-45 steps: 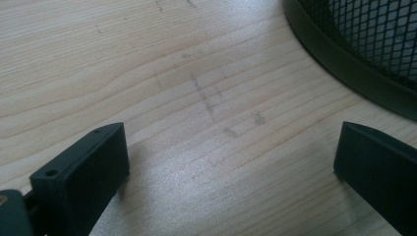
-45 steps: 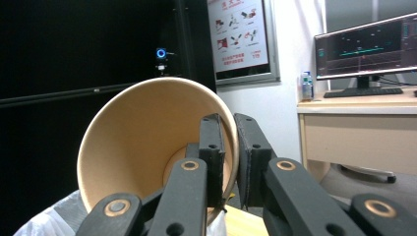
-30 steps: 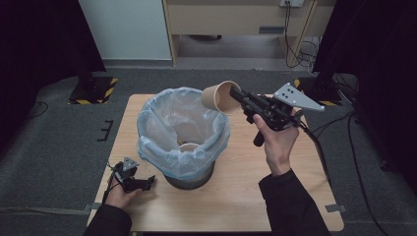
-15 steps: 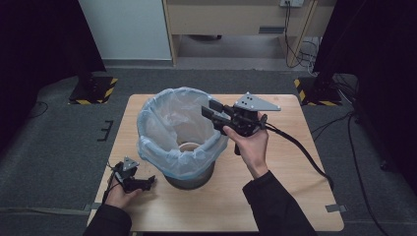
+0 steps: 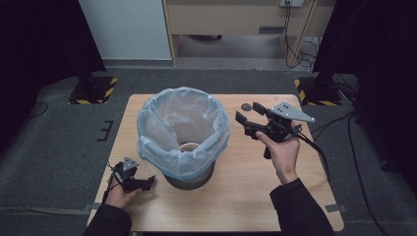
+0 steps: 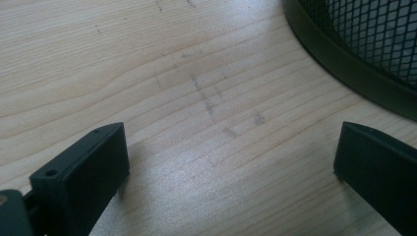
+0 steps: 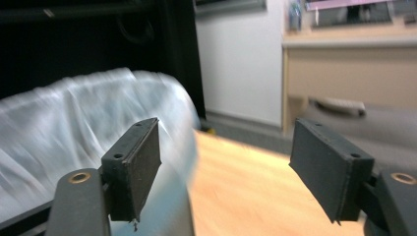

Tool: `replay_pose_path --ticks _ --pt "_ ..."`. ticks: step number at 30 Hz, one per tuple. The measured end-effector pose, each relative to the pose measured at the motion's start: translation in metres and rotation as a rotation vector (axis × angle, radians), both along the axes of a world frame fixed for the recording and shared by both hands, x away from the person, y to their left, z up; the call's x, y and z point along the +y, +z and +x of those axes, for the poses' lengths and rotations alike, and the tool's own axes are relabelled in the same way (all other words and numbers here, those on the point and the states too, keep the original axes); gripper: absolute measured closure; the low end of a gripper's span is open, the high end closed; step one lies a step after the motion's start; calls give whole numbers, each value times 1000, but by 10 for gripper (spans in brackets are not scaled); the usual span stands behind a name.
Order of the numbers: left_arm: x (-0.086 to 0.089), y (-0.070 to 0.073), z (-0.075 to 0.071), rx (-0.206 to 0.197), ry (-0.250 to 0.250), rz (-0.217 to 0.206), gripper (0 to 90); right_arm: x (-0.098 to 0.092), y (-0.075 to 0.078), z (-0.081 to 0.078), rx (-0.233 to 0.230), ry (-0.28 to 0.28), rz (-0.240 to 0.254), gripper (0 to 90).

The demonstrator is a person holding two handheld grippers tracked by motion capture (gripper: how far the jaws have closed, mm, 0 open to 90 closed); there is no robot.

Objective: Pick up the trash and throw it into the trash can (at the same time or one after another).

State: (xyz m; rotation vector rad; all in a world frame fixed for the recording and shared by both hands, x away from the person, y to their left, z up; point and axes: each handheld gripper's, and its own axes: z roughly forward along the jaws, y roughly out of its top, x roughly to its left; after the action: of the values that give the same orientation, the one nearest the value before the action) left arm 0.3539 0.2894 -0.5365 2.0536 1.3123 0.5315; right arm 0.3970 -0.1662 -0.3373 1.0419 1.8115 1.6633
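A black mesh bin (image 5: pixel 192 178) lined with a pale blue plastic bag (image 5: pixel 183 115) stands mid-table. The round rim of a paper cup (image 5: pixel 187 146) shows deep inside it. To the right of the bin a hand holds my right gripper (image 5: pixel 248 113) low over the table, pointing left at the bag. Its jaws have just been opening and stand wide apart with nothing between them (image 7: pixel 226 162). My left gripper (image 5: pixel 149 182) rests on the table at the bin's front left, open and empty (image 6: pixel 231 167), with the bin's mesh base (image 6: pixel 373 39) just ahead.
A small dark disc (image 5: pixel 245 106) lies on the wooden table (image 5: pixel 236 196) just beyond the right gripper. A cable trails from the right gripper off the table's right side. A cabinet and dark floor lie behind the table.
The right gripper held a paper cup above the bin's rim, swung over the bin, then dropped down to the right of it with open, empty jaws. The left gripper stayed put.
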Motion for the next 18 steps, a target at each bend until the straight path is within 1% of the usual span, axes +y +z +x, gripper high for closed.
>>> replay_pose_path --ticks 5,7,8,11,14,15,16,17,18 --pt "0 0 0 0 0 0 0 -28 -47 3 113 -43 -56 256" --pt "0 0 0 0 0 0 0 -40 -72 3 170 -53 -111 252" --pt "0 0 0 0 0 0 0 -43 -80 3 195 -52 -136 252" --pt "0 0 0 0 0 0 0 -56 -118 1 288 -54 -208 249" --pt "0 0 0 0 0 0 0 -66 -145 -2 339 -60 -254 248" --pt "0 0 0 0 0 0 0 -71 -155 -2 372 -57 -284 246" --pt "0 0 0 0 0 0 0 -74 -157 -2 384 -57 -296 241" --pt "0 0 0 0 0 0 0 -80 -163 -1 399 -64 -320 232" --pt "0 0 0 0 0 0 0 -85 -166 -1 405 -78 -333 228"
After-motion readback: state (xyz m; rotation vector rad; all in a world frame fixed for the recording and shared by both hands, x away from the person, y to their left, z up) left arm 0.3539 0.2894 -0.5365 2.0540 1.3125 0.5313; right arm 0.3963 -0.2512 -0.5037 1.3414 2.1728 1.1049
